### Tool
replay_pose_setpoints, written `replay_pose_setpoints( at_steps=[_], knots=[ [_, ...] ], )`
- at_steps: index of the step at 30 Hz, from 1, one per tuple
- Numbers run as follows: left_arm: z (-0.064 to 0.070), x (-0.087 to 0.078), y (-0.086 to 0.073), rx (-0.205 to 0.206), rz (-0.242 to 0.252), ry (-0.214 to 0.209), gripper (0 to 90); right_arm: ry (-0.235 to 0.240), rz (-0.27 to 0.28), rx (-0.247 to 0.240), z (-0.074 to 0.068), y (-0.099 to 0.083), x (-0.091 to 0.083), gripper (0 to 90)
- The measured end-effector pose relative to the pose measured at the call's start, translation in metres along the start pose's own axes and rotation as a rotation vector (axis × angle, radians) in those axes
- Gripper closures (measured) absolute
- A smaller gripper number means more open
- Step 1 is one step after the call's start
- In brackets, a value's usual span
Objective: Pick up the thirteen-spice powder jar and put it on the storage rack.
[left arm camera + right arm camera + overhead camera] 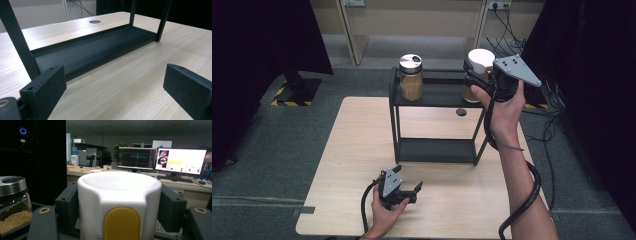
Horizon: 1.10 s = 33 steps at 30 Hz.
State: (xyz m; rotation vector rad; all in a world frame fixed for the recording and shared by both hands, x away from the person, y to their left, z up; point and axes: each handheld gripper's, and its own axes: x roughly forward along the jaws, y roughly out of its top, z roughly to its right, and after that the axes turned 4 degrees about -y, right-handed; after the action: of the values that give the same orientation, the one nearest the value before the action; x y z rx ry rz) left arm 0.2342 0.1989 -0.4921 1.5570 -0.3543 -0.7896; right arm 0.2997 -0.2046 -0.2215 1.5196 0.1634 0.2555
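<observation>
Your left gripper (pixel 404 192) rests spread open on the pale wooden table (pixel 342 165), before the black rack (pixel 432 150). Your right gripper (pixel 120 205) clamps the white-lidded jar (pixel 120 195) on the rack's top shelf, the steel-lidded jar (pixel 411 77) well apart; monitors (pixel 162 158) glow behind.

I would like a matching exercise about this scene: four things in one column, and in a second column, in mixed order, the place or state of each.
Things:
1. white-lid jar
2. steel-lid jar
3. left gripper
4. round hole

Places or states:
A. open, low over the table in front of the rack
B. in the tabletop behind the rack
C. between the right gripper's jaws, at the right end of the top shelf
D. at the left end of the top shelf, untouched

Pairs: 1-C, 2-D, 3-A, 4-B
</observation>
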Motion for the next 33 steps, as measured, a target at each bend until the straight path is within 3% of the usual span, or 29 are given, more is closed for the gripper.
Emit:
replay_pose_setpoints(
  at_steps=[21, 24, 27, 33],
  knots=[
    [0.0000, 0.0004, 0.0001, -0.001, 0.000, -0.002, 3.7, 0.009, 0.006, 0.014, 0.0034, -0.0023, 0.0011, 29.7],
    [0.0002, 0.0005, 0.0001, 0.000, 0.000, -0.002, 3.8, 0.011, 0.010, 0.014, 0.0036, -0.0030, 0.0011, 25.2],
    [0.0003, 0.0005, 0.0001, 0.000, 0.001, -0.002, 3.8, 0.002, 0.020, 0.005, -0.0004, -0.0029, 0.0008, 6.4],
    [0.0002, 0.0005, -0.0001, -0.002, 0.001, -0.002, 3.8, -0.001, 0.021, -0.019, -0.0032, -0.0012, 0.0005, 0.6]
  ],
)
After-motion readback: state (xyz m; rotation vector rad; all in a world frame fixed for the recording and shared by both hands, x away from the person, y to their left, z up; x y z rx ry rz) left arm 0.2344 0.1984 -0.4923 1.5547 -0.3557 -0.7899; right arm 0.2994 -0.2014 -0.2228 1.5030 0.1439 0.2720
